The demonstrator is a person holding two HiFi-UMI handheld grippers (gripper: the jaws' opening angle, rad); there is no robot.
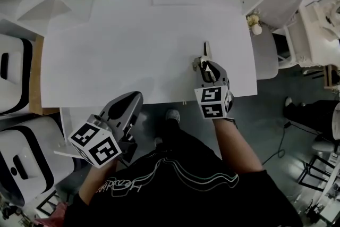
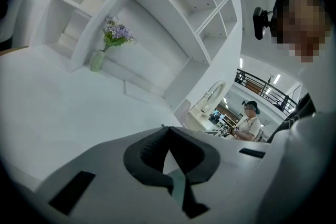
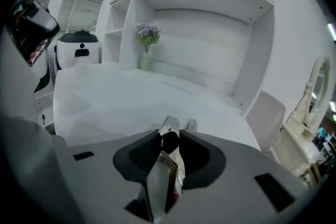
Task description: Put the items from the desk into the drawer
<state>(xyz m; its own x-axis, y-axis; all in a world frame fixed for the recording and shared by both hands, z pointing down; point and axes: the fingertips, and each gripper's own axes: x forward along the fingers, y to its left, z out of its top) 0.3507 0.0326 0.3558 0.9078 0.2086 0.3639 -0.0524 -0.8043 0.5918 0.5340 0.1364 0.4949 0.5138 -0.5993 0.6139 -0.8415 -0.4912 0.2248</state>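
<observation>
The right gripper (image 1: 205, 65) (image 3: 169, 136) had its 2 jaws clamped on a metal clip (image 1: 206, 50) (image 3: 167, 168), held near the front right edge of the white desk (image 1: 133, 50). The left gripper (image 1: 129, 101) (image 2: 169, 132) was closed and empty, off the desk's front edge.

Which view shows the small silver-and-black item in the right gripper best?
The right gripper view: the small silver-and-black item sits close up, clamped between the right gripper's jaws. The head view shows only its tip past the gripper, over the white desk. The left gripper view misses it.
</observation>
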